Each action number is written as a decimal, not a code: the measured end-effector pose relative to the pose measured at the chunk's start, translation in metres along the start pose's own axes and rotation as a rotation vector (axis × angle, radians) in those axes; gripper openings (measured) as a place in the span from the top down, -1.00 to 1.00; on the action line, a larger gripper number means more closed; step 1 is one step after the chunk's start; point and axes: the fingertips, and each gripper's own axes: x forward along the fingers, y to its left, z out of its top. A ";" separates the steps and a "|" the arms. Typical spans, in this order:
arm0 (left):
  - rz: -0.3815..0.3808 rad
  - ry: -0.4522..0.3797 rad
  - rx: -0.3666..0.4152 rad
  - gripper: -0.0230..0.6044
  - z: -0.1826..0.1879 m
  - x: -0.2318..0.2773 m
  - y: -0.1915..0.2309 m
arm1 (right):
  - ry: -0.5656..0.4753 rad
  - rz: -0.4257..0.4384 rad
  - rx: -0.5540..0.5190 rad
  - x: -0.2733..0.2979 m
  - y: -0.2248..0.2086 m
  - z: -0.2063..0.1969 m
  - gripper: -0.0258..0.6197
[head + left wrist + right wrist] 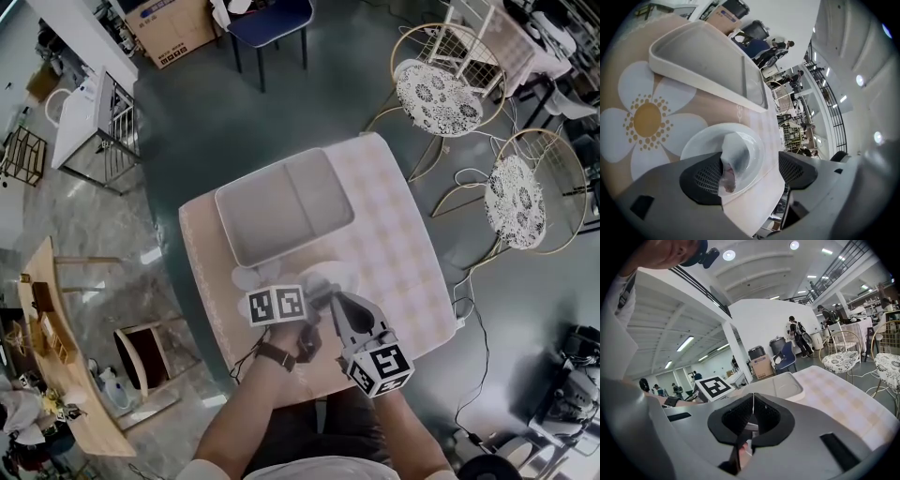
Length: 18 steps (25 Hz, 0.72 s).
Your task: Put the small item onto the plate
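Observation:
A small item in a clear wrapper (731, 161), pink at its near end, stands tilted over the white plate (701, 138). It sits between the wide-apart jaws of my left gripper (750, 176), close to the left pad (705, 180) and well apart from the right one. In the head view both grippers meet over the plate (342, 274) at the table's near side. My right gripper (752, 416) has its pads closed together, and only a thin pale sliver shows in the seam. Something pink shows below the pads, but I cannot tell what it is.
A grey two-compartment tray (225, 202) lies just beyond the plate on the checked tablecloth, which has a flower print (647, 119). Two wire chairs (436, 94) (516, 202) stand to the right, a blue chair (267, 23) beyond. The table's near edge is by the person's body.

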 end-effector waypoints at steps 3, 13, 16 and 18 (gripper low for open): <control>0.027 -0.004 0.122 -0.18 -0.003 -0.001 -0.002 | 0.000 0.005 0.010 -0.003 0.000 -0.002 0.87; 0.160 -0.079 0.498 -0.19 -0.001 -0.011 0.002 | -0.043 0.033 -0.001 -0.007 0.008 0.015 0.87; 0.090 -0.136 0.474 -0.18 0.001 -0.021 -0.014 | -0.037 0.026 -0.005 -0.011 0.007 0.018 0.87; 0.052 -0.162 0.466 -0.15 0.001 -0.030 -0.027 | -0.043 0.014 -0.005 -0.017 0.007 0.028 0.87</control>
